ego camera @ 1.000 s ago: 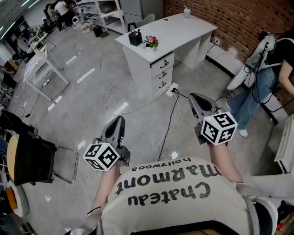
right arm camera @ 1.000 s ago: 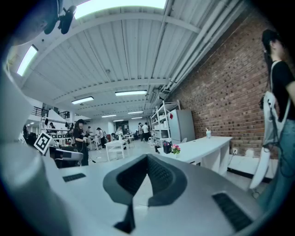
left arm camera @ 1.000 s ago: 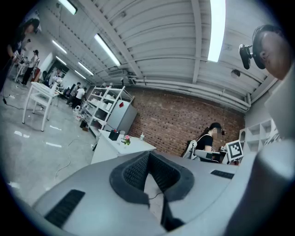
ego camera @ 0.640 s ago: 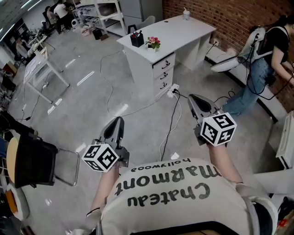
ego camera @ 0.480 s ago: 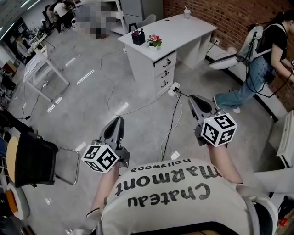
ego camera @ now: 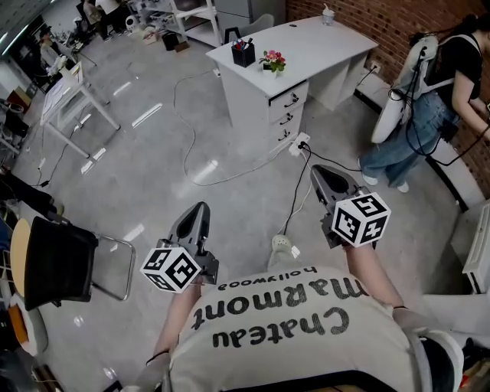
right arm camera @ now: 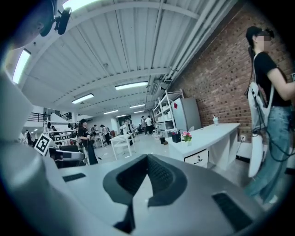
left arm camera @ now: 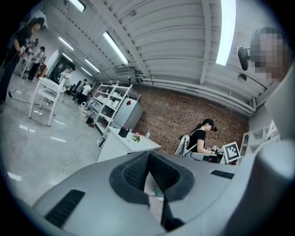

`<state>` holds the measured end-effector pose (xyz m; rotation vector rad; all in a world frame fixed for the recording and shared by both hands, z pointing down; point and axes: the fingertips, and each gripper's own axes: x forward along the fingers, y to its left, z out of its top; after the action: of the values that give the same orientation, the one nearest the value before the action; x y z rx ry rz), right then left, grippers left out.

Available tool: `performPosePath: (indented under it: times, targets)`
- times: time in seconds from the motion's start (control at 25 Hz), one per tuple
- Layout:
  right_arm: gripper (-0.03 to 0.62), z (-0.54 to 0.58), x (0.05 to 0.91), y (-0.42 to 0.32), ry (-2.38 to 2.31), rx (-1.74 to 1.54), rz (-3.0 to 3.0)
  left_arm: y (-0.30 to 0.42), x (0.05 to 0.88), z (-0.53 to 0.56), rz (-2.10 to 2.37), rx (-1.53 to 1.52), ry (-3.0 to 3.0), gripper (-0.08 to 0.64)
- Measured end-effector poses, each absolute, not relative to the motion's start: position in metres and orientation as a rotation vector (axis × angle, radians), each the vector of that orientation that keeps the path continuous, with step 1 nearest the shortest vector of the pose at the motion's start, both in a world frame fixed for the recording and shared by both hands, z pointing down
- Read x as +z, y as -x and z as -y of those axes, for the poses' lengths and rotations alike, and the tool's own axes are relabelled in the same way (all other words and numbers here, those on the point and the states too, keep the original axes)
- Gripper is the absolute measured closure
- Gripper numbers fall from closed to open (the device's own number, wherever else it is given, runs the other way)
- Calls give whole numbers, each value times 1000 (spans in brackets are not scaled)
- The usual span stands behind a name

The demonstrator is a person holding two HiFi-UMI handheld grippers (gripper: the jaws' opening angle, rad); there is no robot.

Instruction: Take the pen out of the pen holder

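Stepped closer, yet the pen holder (ego camera: 243,53) sits far ahead of left fingers (ego camera: 195,220) and right fingers (ego camera: 331,184), both together, empty.

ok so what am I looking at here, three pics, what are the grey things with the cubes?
No robot: a person holds a grey two-jaw gripper in each hand. The head view looks down from the person's head onto the left gripper and right gripper. The other two views look along each gripper's own jaws; both are shut, holding nothing. Far ahead, a white desk carries a black pen holder, a small pot of pink flowers and a white cup.
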<state>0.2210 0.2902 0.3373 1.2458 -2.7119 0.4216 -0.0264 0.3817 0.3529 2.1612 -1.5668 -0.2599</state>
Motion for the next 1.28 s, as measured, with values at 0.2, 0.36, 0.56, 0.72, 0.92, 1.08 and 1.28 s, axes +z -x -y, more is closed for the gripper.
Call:
performPosePath:
  times: [0.2,0.36,0.56,0.72,0.92,1.08,1.28]
  targets:
    - [589,-234,349,-207,-1203,456,2716,34,356,-337,1589,-275,-2139,558]
    - [589,-173,344,-197,-1173,440,2734,36,350,-282,1593,-288,-2145,558]
    - [589,-116,332,-194,-1144,416,2748,37,333,-223,1619,-336,-2156,558]
    - [589,-77,324,-194,-1125,402,2765,32,323,-183,1631,-354,-2172,558]
    - [589,-31,322,-198,-1093,370,2782,26,320,-138,1661,-377,-2167,558]
    - [589,-6,327,-201,-1052,367,2810,16,328,-112,1658,-408,-2165,558]
    - [589,6,354,-200,-1027,482,2809,15,356,-110,1657,-362,-2101,558]
